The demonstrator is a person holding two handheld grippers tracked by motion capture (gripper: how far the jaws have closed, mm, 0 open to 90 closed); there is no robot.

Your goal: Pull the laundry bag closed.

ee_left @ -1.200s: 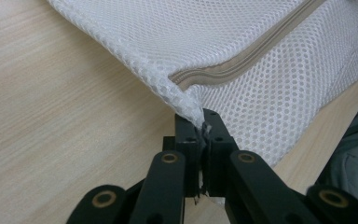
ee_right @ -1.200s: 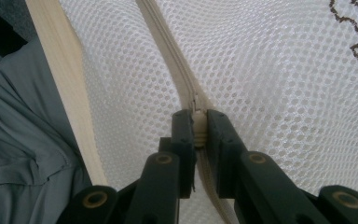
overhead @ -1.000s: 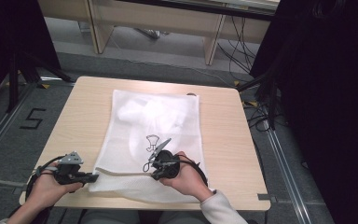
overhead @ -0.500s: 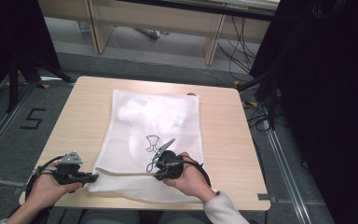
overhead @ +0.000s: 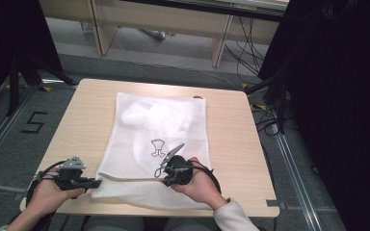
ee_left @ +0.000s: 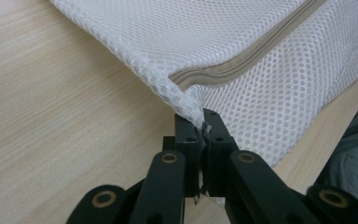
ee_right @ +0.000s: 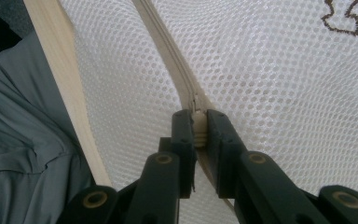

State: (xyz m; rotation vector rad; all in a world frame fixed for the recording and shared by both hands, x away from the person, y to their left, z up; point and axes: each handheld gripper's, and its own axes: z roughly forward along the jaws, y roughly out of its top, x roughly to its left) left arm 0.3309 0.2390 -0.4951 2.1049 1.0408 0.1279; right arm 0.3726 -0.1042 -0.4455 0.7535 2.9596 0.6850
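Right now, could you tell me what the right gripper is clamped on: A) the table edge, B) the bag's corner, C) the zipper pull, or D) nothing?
C: in the right gripper view, the right gripper has its jaws closed on the small cream zipper pull of the mesh bag, on the zipper line.

One white mesh bag (overhead: 159, 144), one zipper (ee_right: 168, 60), two grippers, one wooden table (overhead: 231, 139)

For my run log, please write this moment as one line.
left gripper: shut on mesh bag corner | right gripper: shut on zipper pull | bag flat on table
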